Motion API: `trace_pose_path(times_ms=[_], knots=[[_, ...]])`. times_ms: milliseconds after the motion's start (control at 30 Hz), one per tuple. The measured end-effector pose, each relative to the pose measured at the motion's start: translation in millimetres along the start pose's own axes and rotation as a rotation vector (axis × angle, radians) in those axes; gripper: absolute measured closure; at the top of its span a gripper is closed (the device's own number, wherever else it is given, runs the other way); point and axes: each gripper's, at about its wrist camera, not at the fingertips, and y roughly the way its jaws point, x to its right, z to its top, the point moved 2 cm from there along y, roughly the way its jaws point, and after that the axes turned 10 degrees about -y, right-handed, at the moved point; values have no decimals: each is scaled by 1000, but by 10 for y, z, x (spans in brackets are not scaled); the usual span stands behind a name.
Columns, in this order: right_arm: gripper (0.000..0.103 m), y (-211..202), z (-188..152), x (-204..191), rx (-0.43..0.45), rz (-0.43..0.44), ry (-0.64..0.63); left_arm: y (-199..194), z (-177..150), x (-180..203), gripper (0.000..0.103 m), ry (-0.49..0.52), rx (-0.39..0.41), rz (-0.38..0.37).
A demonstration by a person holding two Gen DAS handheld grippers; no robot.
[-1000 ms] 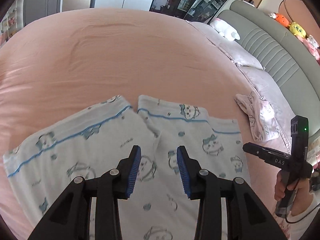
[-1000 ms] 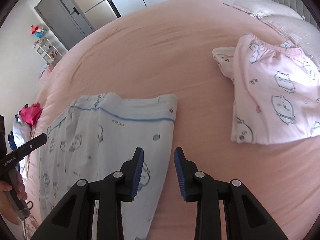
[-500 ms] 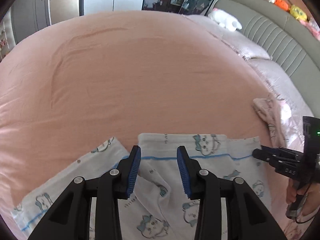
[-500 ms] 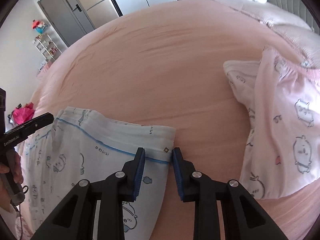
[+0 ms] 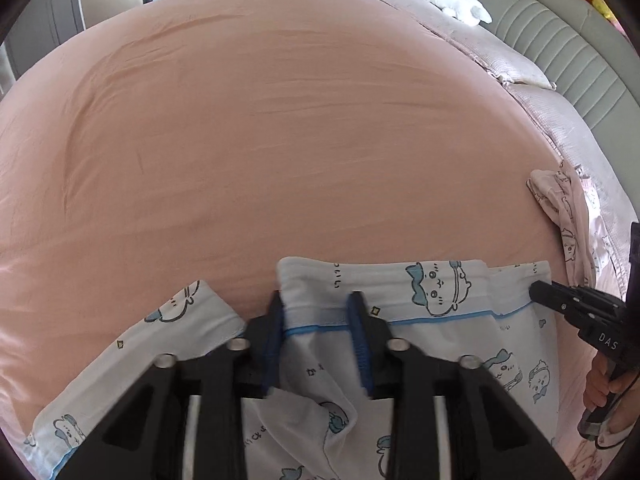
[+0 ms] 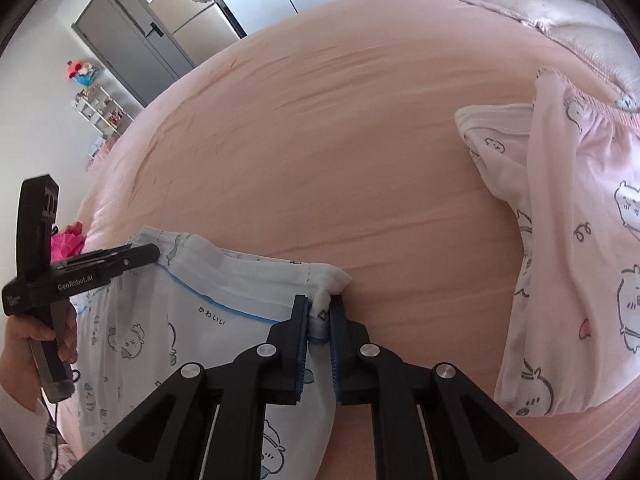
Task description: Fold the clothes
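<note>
A white garment with blue cartoon prints and blue piping [image 5: 432, 300] lies on the pink bed sheet [image 5: 280, 140]. My left gripper [image 5: 316, 320] is open, its jaws straddling the garment's top hem at the left corner. My right gripper [image 6: 319, 318] is shut on the hem's right corner [image 6: 332, 284], which bunches between the pads. In the left wrist view the right gripper [image 5: 538, 292] shows at the hem's right end. In the right wrist view the left gripper [image 6: 154, 254] shows at the hem's left end.
A folded pink printed garment [image 6: 568, 240] lies on the bed to the right, also in the left wrist view [image 5: 568, 216]. Grey-pink pillows [image 5: 500, 56] and a padded headboard [image 5: 560, 32] stand far right. A grey door [image 6: 132, 48] and a shelf [image 6: 100, 108] are beyond the bed.
Both grippers moved forward to the garment's top hem. The right gripper closed on the hem's right corner. The left gripper stayed open, now over the hem.
</note>
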Motion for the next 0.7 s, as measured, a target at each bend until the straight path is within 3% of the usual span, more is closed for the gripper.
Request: trace_pose_path(times_ms=[100,167,233,300,333,433,500,567,633,700], knots=[[99,-246,58,-33,120,-75,-40,-120,61,116,97,65,80,-36],[99,-428,73,-4,195,-106,-51,-94,84,163,97,89,94,-31],[99,-368,69,96,168,-128,-51,-26,108,199,96,110,95,-24],[99,-178,55,235,82,-140,-21,240,128,181,93,116,40,-9],[99,-89,44,306,40,-135,4,205,141,198,92,105,58,-26],[93,-264,55,363,82,-169,51,-27,281,74,90,-1,89,-78],[89,-491,69,326,140,-219,24,-239,309,22,89,-15,152,-47],[89,-651,62,217,180,-170,-7,-383,204,128,89,78,177,-45],[90,-547,69,-117,126,-67,-106,-454,25,317,89,209,151,-92],[89,-384,-54,-398,40,11,-224,-310,-214,568,89,325,-4,-207]])
